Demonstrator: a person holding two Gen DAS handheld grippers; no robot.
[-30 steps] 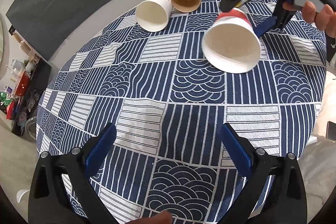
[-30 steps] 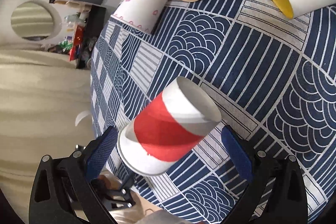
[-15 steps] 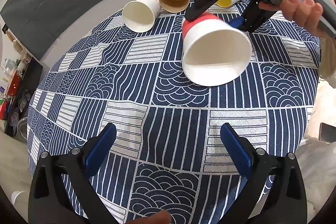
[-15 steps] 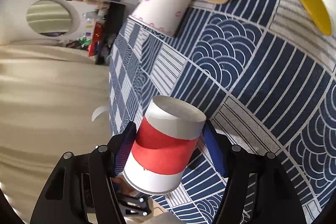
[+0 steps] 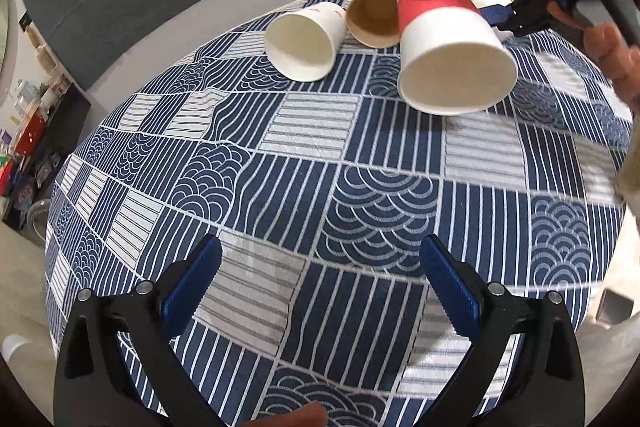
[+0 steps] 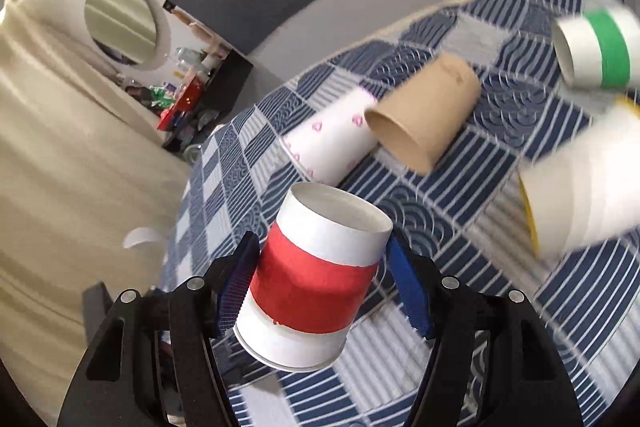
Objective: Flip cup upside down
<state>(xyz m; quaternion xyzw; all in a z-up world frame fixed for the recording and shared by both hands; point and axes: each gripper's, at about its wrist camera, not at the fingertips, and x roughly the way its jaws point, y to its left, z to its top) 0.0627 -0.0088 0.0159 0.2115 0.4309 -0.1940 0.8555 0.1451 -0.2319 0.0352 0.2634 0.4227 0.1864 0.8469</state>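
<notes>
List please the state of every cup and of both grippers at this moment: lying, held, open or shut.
Red-banded cup: held off the tablecloth, tilted, mouth toward the left wrist camera.
Right gripper: shut on the red-banded cup.
Left gripper: open, holding nothing.
Heart-print cup: lying on its side.
Brown cup: lying on its side.
Green-banded cup: lying on its side.
Yellow-lined cup: lying on its side, blurred.

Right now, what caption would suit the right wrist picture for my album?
The right claw grips a red-banded paper cup above the patterned tablecloth, four more cups lying beyond.
</notes>
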